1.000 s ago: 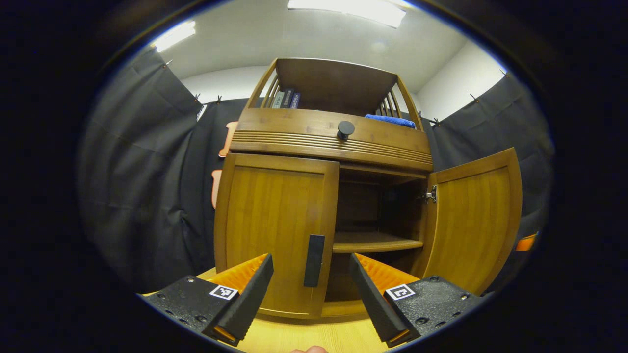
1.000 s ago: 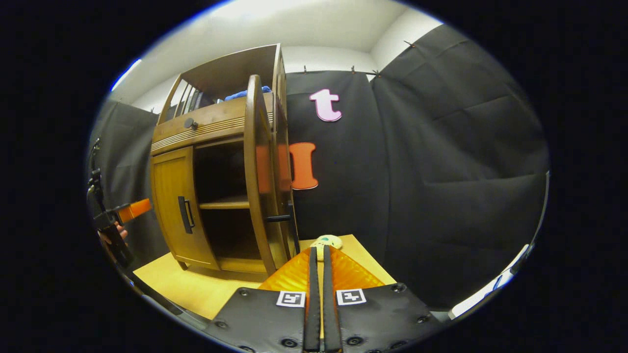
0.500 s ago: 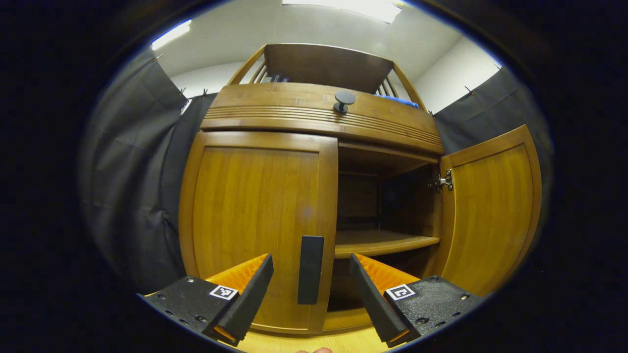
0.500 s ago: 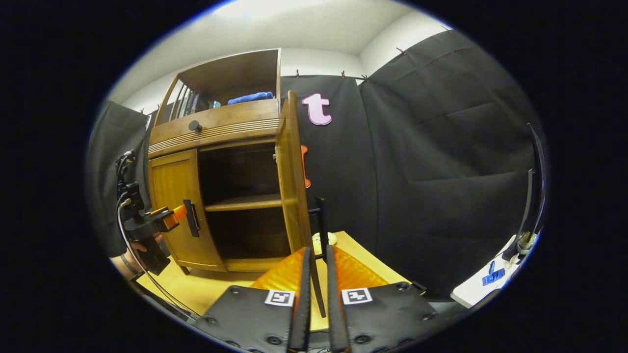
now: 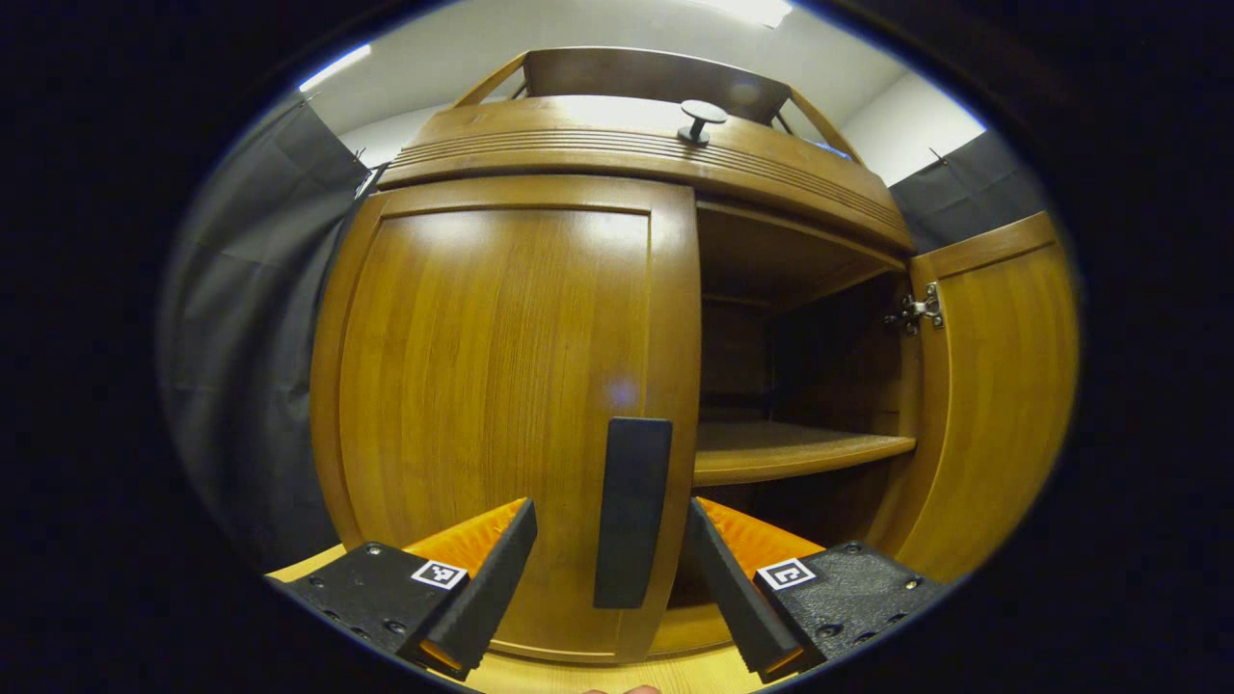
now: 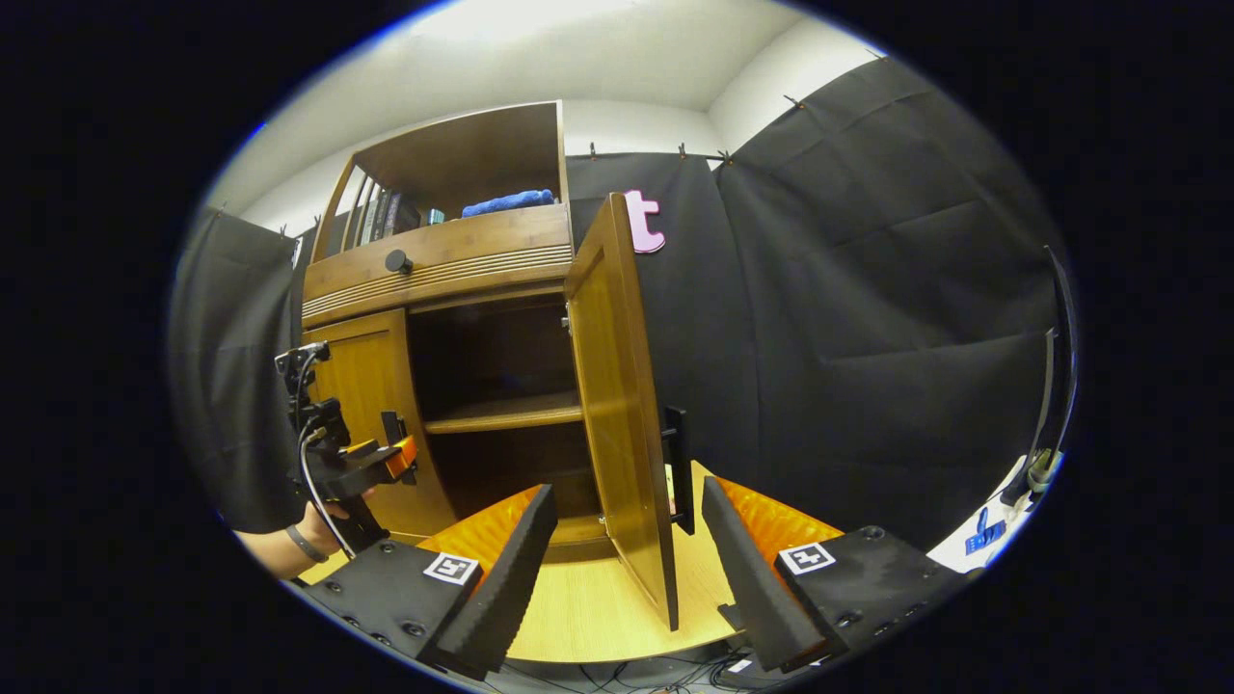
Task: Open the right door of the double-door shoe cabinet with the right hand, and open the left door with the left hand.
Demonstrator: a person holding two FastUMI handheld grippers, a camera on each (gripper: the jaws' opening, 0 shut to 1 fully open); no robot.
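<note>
Right door open, left door still to pull

Your left claw (image 5: 609, 588) is spread, its fingers either side of the left door's black handle (image 5: 631, 511) without pinching it; your right claw (image 6: 627, 569) is spread too, just behind the right door (image 6: 617, 405), swung wide. Inside the cabinet (image 6: 443, 260), the shelf (image 5: 791, 448) looks bare; the left door (image 5: 501, 386) is shut.
</note>
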